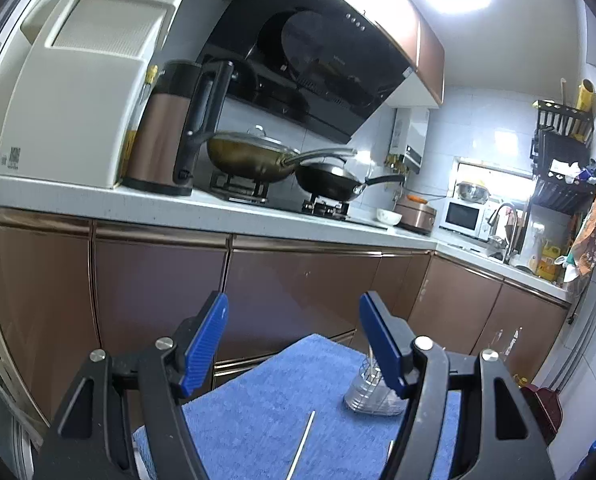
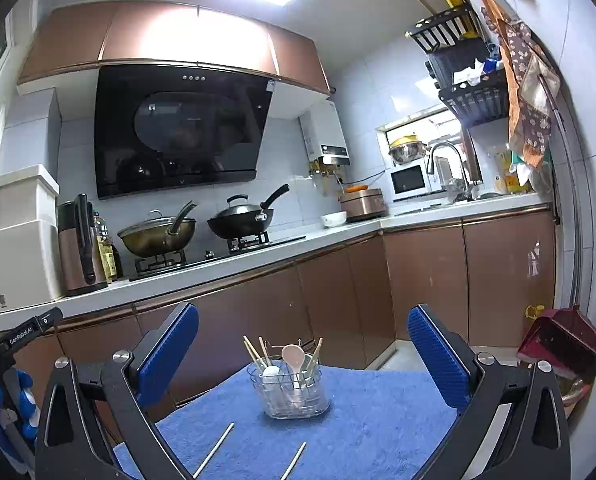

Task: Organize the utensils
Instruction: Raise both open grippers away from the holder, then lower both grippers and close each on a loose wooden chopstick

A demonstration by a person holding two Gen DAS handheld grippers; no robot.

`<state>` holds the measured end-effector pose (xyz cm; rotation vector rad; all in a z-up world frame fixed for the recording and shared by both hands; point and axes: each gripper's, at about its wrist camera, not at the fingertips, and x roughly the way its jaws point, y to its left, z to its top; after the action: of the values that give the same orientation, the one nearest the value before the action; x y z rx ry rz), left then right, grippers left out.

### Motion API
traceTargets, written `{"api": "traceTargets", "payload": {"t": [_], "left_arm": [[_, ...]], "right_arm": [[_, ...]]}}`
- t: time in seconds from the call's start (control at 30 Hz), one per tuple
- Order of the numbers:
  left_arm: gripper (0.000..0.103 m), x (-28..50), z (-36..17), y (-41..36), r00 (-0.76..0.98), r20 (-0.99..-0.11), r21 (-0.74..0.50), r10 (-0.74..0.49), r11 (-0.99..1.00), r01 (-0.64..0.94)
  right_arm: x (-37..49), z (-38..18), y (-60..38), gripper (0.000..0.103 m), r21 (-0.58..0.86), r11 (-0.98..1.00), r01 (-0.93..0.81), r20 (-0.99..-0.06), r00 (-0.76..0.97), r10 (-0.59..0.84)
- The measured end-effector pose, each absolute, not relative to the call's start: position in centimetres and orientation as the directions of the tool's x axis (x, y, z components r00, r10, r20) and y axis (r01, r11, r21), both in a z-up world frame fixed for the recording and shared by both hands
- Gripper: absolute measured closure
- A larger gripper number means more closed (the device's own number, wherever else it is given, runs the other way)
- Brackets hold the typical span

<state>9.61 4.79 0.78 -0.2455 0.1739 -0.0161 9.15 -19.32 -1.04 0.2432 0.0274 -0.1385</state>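
**Two chopsticks loose on the towel, holder upright behind them**

Both grippers hang over a blue towel with their blue pads spread wide and nothing between them. The right gripper looks straight at a clear holder that stands upright near the towel's far edge. Chopsticks, a pink spoon and a white spoon stick up out of it, handles down, the chopsticks fanning out to either side.

Two more chopsticks lie flat on the towel in front of the holder, apart from it and from each other. The left chopstick runs from near-left to far-right, its far tip aimed toward the holder. The right chopstick lies almost parallel to it, on the same slant.

From the left gripper one chopstick shows running nearly straight away from the camera, and the holder sits half hidden behind the right-hand finger.
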Motion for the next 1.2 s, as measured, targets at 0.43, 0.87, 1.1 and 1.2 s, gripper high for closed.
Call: {"api": "traceTargets", "payload": {"t": [0.43,0.87,1.1,1.2], "left_arm": [[0.037,13.5,-2.6,3.4,0.957,-0.281,-0.228,-0.069,0.974,0.003],[0.037,18.9,-7.5,1.4,0.879,-0.45,-0.235,-0.157,0.971,0.053],[0.037,21.8,-10.7,0.1,0.822,-0.538,-0.222,-0.185,0.972,0.074],[0.037,23.1,-12.1,-0.5,0.793,-0.575,-0.22,-0.2,0.972,0.085]], "right_arm": [[11.7,-3.1,-21.1,0.0,0.267,0.944,0.195,-0.128,0.978,-0.166],[15.8,-6.3,-22.1,0.009,0.283,0.94,0.19,-0.274,0.955,-0.11],[18.5,-8.4,-21.6,0.021,0.276,0.946,0.168,-0.368,0.928,-0.058],[19.9,-9.7,-21.3,0.028,0.28,0.948,0.149,-0.419,0.908,-0.019]]}}
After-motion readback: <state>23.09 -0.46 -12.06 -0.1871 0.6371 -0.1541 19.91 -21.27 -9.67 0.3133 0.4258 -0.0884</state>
